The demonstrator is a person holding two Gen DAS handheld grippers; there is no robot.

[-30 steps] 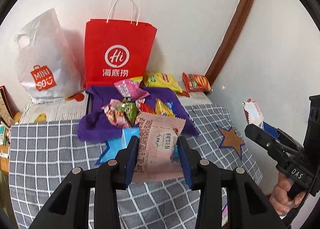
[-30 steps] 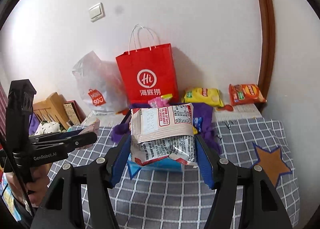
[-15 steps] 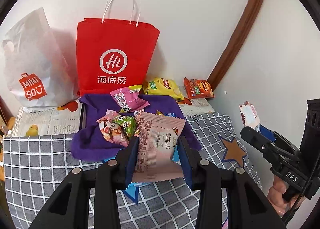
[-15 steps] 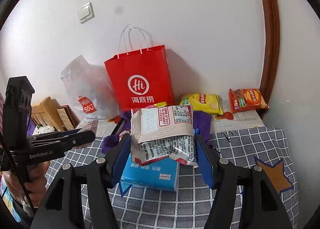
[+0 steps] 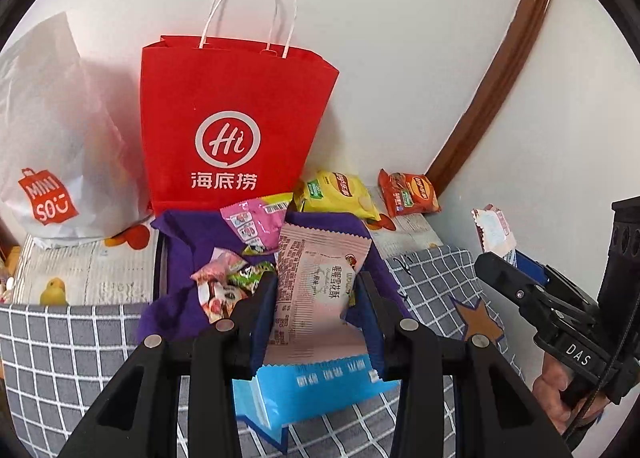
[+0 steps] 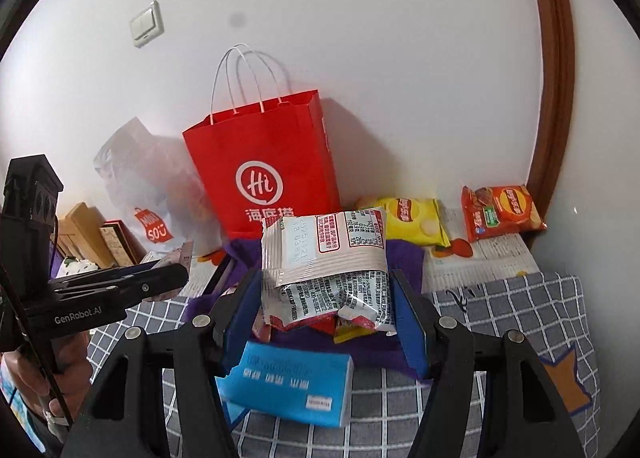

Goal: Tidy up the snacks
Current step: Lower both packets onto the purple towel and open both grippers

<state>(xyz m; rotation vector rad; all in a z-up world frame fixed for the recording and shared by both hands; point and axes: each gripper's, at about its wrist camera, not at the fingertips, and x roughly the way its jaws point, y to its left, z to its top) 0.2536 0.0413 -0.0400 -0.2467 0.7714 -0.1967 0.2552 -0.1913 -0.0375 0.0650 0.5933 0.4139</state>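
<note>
Landmark: the red paper bag (image 5: 236, 129) with white handles stands upright against the wall; everything below is placed from it.
Far left of the bag: a white MINISO plastic bag (image 5: 48, 161) leans on the wall, touching the red bag's side.
In front of the bag: a purple cloth (image 5: 192, 234) holding a pink packet (image 5: 252, 223) and a cluster of small wrapped candies (image 5: 224, 286).
Left gripper (image 5: 316, 310): jaws closed most of the way, pinching a pale pink snack packet (image 5: 316, 282) held upright over the cloth, in front of the bag.
Below that packet: a blue box (image 5: 316, 390) lies on the grey checked tablecloth (image 5: 60, 342), nearer the viewer than the cloth (its far edge is hidden by the gripper).
Right gripper (image 6: 326, 310): jaws partly closed, clamped on a silver-white snack packet (image 6: 324, 258) with red label print, crumpled at its lower half, held in front of the bag's lower right corner.
Right of the bag: a yellow chip bag (image 6: 412, 219) lying by the wall.
Farther right: an orange-red chip bag (image 6: 500, 211) close to the brown door frame (image 6: 552, 77), just apart from the yellow one.
</note>
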